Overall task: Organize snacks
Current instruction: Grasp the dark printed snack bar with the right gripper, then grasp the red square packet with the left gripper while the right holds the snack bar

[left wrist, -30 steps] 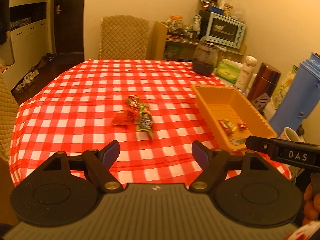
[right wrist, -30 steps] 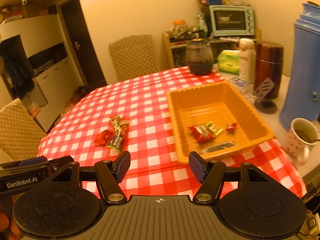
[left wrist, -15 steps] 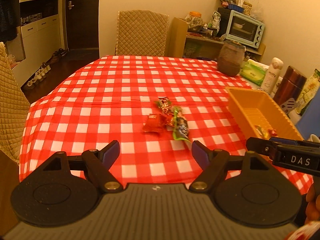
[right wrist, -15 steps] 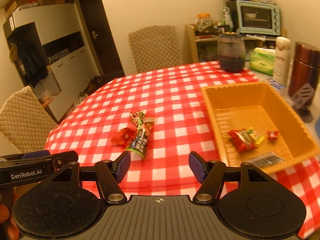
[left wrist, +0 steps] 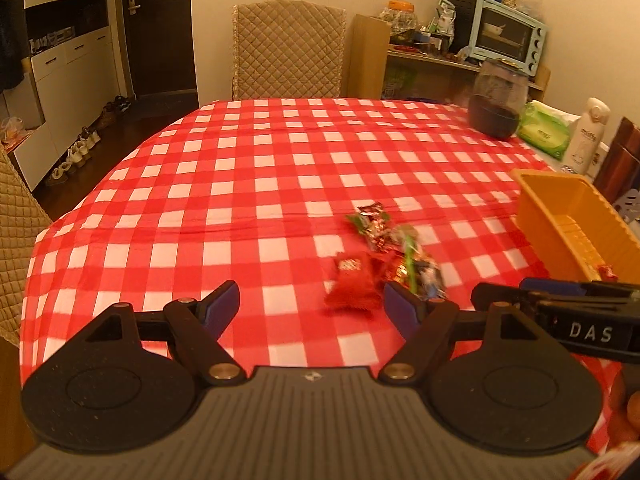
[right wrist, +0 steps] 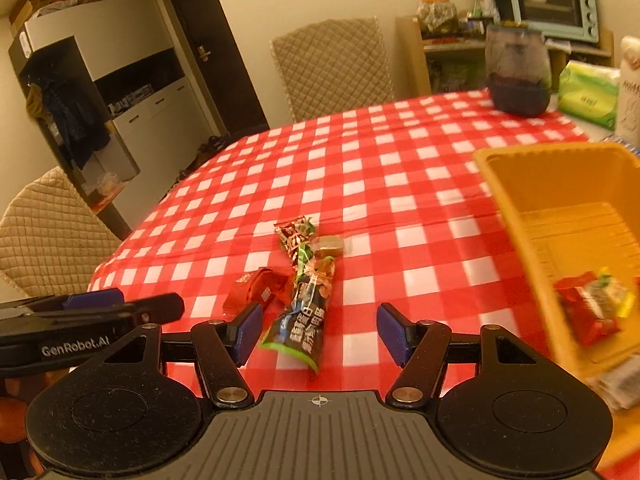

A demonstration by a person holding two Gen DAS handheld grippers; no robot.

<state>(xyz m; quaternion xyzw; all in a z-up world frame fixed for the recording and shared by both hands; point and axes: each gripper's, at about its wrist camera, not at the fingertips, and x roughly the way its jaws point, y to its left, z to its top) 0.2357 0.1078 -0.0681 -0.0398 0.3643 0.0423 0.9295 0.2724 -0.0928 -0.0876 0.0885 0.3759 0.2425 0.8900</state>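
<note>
Tabletop (left wrist: 280, 168) covered by a red-and-white checked cloth (right wrist: 400, 184). Landmark: orange tray (right wrist: 516, 216), resting on the cloth at the right edge. Left of the tray, well apart from it, a cluster of snack packets touching one another: a red packet (right wrist: 256, 290), a long dark packet with a green end (right wrist: 306, 320), and a small brown-and-green packet (right wrist: 294, 234); a pale wrapped sweet (right wrist: 329, 245) lies just beside them on the tray side. Beyond the tray, at the far edge, a dark glass jar (right wrist: 518, 76) and a green tissue pack (right wrist: 588, 94).
</note>
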